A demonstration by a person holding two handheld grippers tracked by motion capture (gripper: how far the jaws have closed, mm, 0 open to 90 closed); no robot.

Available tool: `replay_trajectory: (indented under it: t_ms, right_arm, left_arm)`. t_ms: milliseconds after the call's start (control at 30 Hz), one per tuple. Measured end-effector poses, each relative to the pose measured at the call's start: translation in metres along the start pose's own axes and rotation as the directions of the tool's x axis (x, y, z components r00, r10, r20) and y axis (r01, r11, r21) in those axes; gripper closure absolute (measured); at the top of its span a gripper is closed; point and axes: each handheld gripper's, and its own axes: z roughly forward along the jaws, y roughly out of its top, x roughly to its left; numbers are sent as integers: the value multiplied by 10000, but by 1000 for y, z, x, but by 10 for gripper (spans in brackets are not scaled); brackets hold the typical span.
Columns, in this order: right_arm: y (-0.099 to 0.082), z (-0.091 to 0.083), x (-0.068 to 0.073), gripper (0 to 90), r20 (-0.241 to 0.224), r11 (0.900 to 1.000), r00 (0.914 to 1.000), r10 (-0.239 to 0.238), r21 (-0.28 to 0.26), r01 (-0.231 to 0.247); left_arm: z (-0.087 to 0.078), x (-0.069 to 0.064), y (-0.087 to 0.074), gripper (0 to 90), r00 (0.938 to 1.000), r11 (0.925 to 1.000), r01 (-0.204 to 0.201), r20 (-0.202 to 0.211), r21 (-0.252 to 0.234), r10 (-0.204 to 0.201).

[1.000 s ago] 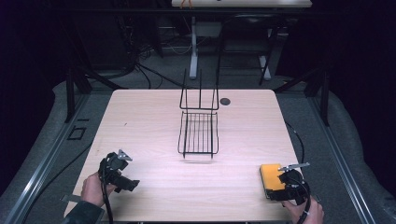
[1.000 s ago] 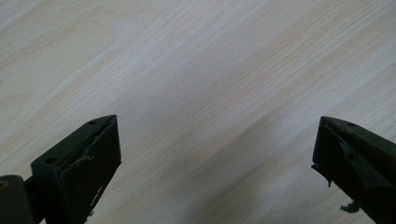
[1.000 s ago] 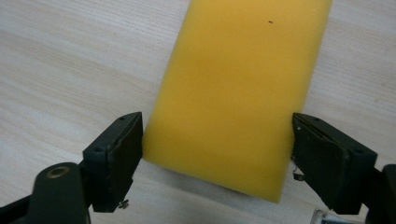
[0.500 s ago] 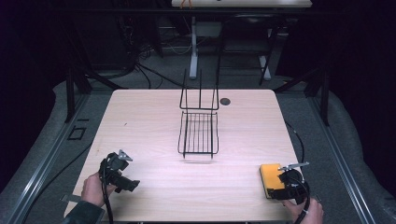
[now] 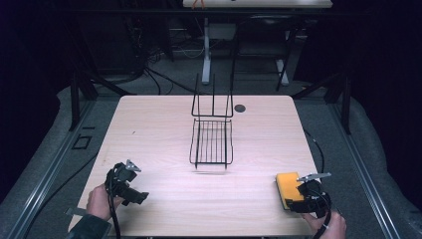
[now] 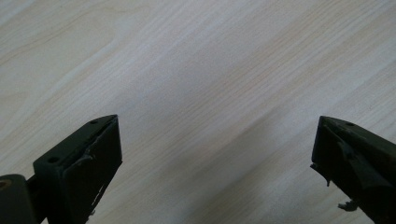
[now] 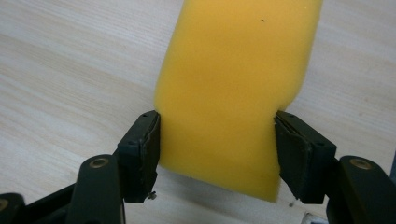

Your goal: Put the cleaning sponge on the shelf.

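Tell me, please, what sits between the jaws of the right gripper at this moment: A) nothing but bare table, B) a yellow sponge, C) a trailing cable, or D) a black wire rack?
B: in the right gripper view, the right gripper has its two jaws pressed against either side of the yellow sponge, which lies on the wooden table.
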Motion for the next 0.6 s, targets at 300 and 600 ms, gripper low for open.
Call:
replay_trajectory:
  t_ms: [300, 600]
  right_arm:
    - [6, -8, 8, 364, -91, 9987, 9990, -433, -270, 431]
    - [13, -12, 11, 365, -37, 9963, 9974, -717, -477, 714]
  left_arm:
    - [1, 0, 1, 16, 9999, 10000, -91, 69, -1, 91]
    - [0, -1, 1, 15, 9998, 9998, -185, 80, -61, 186]
